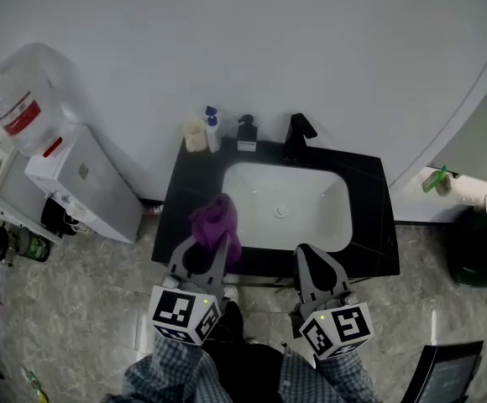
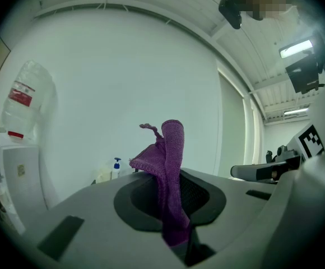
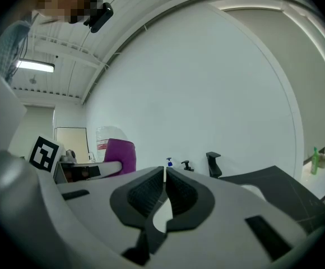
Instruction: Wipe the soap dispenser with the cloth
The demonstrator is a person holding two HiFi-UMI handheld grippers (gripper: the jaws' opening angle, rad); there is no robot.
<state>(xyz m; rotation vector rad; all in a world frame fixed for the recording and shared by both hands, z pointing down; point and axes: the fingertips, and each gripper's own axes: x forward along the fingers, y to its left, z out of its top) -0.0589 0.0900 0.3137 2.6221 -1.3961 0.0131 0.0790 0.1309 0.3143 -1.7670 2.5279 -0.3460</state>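
Observation:
The black soap dispenser [image 1: 246,133] stands at the back of the black counter [image 1: 369,183], left of the black faucet [image 1: 298,136]. It shows small and far in the right gripper view as well, the soap dispenser [image 3: 186,166] beside the faucet [image 3: 213,164]. My left gripper [image 1: 212,247] hovers over the counter's front left part, shut on a purple cloth [image 1: 217,223]. In the left gripper view the cloth [image 2: 172,144] sticks up from between the jaws of the left gripper [image 2: 171,178]. My right gripper [image 1: 310,255] is shut on nothing near the sink's front edge, its pads together in its own view [image 3: 165,175].
A blue-capped bottle [image 1: 212,128] and a pale cup [image 1: 195,136] stand left of the dispenser. The white basin [image 1: 252,183] fills the counter's middle. A water cooler [image 1: 75,183] with its jug [image 1: 21,97] stands at the left, a dark bin [image 1: 472,254] at the right.

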